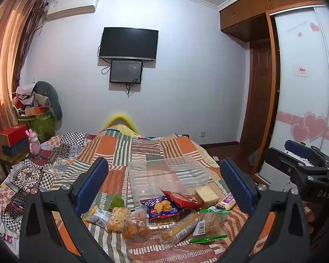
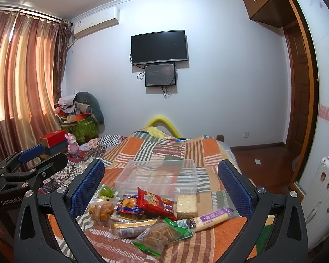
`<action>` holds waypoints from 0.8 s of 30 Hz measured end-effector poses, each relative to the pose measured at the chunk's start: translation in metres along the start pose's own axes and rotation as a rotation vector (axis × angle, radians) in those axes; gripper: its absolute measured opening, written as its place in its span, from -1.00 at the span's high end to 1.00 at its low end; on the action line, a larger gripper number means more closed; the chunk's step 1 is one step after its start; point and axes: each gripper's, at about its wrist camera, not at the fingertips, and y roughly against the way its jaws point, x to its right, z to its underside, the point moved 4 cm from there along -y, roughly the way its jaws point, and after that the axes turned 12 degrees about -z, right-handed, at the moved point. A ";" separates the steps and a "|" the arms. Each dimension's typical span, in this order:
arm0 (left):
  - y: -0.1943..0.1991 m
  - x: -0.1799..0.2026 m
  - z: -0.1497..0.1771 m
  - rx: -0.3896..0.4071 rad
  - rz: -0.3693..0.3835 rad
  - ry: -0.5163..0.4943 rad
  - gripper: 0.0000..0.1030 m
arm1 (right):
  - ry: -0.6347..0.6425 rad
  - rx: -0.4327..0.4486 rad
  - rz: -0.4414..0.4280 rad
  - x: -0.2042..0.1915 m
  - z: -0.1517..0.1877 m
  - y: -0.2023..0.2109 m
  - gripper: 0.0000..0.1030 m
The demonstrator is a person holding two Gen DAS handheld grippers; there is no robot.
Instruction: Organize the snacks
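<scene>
A pile of packaged snacks lies on the patchwork bedspread: a red bag (image 2: 154, 203), a blue cookie bag (image 1: 163, 208), a pale cake block (image 2: 186, 203), a purple-labelled stick (image 2: 212, 218), a gold bar (image 2: 133, 226) and a green-edged cracker pack (image 1: 210, 221). Behind them stands an empty clear plastic bin (image 2: 158, 176), also in the left wrist view (image 1: 166, 176). My left gripper (image 1: 164, 188) is open and empty above the pile. My right gripper (image 2: 162, 186) is open and empty beside it, also seen from the left (image 1: 300, 155).
The bed (image 2: 164, 151) runs toward a wall with a TV (image 2: 159, 47). Boxes and a pink toy (image 2: 72, 145) sit on a stand at left. A wardrobe (image 1: 302, 87) and wooden floor (image 2: 258, 160) are at right, with a white suitcase (image 2: 322, 192).
</scene>
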 end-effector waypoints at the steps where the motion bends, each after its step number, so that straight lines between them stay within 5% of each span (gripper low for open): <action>1: 0.000 0.000 0.000 0.001 0.000 -0.001 -1.00 | 0.001 0.000 0.000 0.000 0.000 0.000 -1.00; 24: 0.001 0.000 -0.001 0.004 0.001 0.000 -1.00 | 0.004 0.006 -0.003 -0.001 -0.001 0.002 -1.00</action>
